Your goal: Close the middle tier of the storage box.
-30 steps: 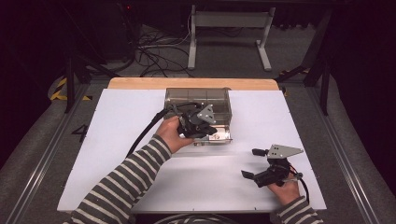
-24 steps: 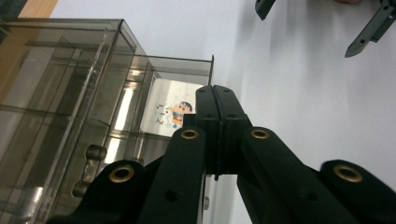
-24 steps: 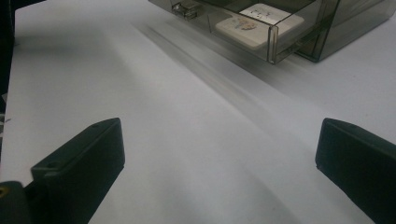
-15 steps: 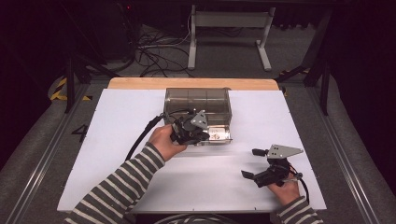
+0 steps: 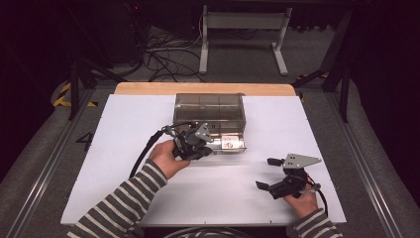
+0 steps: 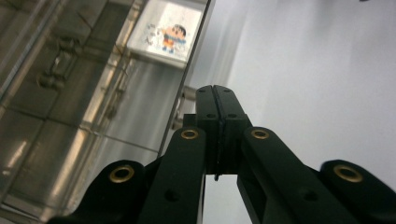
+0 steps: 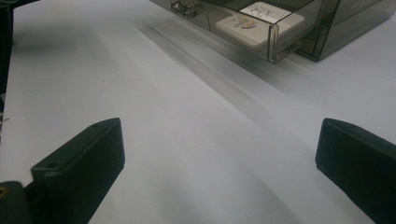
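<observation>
The right claw, held in the person's right hand at the near right of the white counter, is hovering with its two black jaws spread wide apart and nothing between them; in the right gripper view the jaws are standing at the far left and far right of the frame with bare counter surface between them. Its grey three-cornered plate is sitting on top, and a cable is trailing back toward the person. Farther in, the left hand, coming out of a black-and-white striped sleeve, is holding the left claw against the front of the smoky transparent plastic drawer box near the middle of the counter. In the left gripper view the left claw's jaws are pressed fully together, tips meeting right at the front edge of the clear drawer; whether anything thin is being pinched between them cannot be told. The drawer is standing partly pulled out toward the person, and a white card with a small cartoon figure is lying flat inside it. Beyond the box, the bare wooden edge of the counter is showing, and past it dark cables and a grey metal stand are resting on the floor.
</observation>
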Motion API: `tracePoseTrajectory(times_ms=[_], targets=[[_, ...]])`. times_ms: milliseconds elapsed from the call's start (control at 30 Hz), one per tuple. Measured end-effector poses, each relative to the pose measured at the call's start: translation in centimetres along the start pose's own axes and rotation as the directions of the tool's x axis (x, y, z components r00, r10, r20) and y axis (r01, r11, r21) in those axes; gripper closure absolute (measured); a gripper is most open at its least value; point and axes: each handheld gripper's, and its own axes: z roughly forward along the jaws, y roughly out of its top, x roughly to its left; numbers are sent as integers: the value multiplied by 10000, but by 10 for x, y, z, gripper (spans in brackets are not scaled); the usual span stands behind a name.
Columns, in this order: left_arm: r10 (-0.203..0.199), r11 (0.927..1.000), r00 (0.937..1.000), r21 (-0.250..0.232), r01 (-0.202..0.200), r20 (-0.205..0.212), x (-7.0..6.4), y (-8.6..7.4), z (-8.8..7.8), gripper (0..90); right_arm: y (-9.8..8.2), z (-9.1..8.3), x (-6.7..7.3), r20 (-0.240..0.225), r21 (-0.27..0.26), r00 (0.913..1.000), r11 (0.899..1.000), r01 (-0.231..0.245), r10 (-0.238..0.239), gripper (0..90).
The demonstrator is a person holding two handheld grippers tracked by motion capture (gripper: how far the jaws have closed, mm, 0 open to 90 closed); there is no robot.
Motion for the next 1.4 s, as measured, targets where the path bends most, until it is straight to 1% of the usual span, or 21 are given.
tracePoseTrajectory(times_ms=[33, 167, 300, 367, 533, 567, 767, 833, 867, 900, 1067, 1133, 1200, 1233, 1400], targets=[[-98, 10000, 10000, -1, 98, 14, 0, -2, 1, 900, 0, 0, 0, 9, 1, 10000, 10000, -4, 4, 20], [-218, 9996, 9997, 154, 217, 110, 1, -6, 4, 900, 0, 0, 0, 5, 8, 10000, 10000, 11, -11, 20], [-158, 9988, 9999, 462, 156, 46, 1, -9, 8, 900, 0, 0, 0, 6, 12, 10000, 10000, 11, -11, 20], [-261, 9983, 9997, 522, 260, 19, 1, -11, 10, 900, 0, 0, 0, 6, 15, 10000, 10000, 11, -11, 20], [-352, 9969, 9994, 704, 345, 75, 2, -15, 14, 900, 0, 0, 0, 7, 16, 10000, 10000, 17, -17, 20], [-421, 9964, 9991, 734, 416, 51, 2, -15, 15, 900, 0, 0, 0, 4, 20, 10000, 10000, 13, -13, 20], [-438, 9935, 9988, 1038, 457, -206, 3, -18, 22, 900, 0, 0, 0, 11, 22, 10000, 10000, 18, -18, 20], [-524, 9916, 9984, 1171, 542, -189, 5, -19, 26, 900, 0, 0, 0, 12, 29, 10000, 10000, 13, -13, 20], [-516, 9907, 9984, 1246, 542, -244, 5, -19, 27, 900, 0, 0, 0, 9, 27, 10000, 10000, 17, -17, 20], [-604, 9896, 9979, 1296, 632, -250, 6, -20, 28, 900, 0, 0, 0, 9, 27, 10000, 10000, 20, -20, 20], [-678, 9879, 9972, 1379, 714, -308, 7, -19, 33, 900, 0, 0, 0, 7, 31, 10000, 10000, 19, -19, 20], [-628, 9870, 9974, 1458, 672, -349, 8, -19, 35, 900, 0, 0, 0, 4, 32, 10000, 10000, 17, -17, 20], [-693, 9860, 9966, 1491, 753, -450, 8, -18, 37, 900, 0, 0, 0, -1, 28, 10000, 10000, 14, -14, 20], [-731, 9856, 9965, 1498, 785, -415, 8, -18, 37, 900, 0, 0, 0, -2, 26, 10000, 10000, 16, -16, 20], [-797, 9846, 9955, 1516, 867, -522, 9, -18, 39, 900, 0, 0, 0, -1, 31, 10000, 10000, 19, -19, 20]])
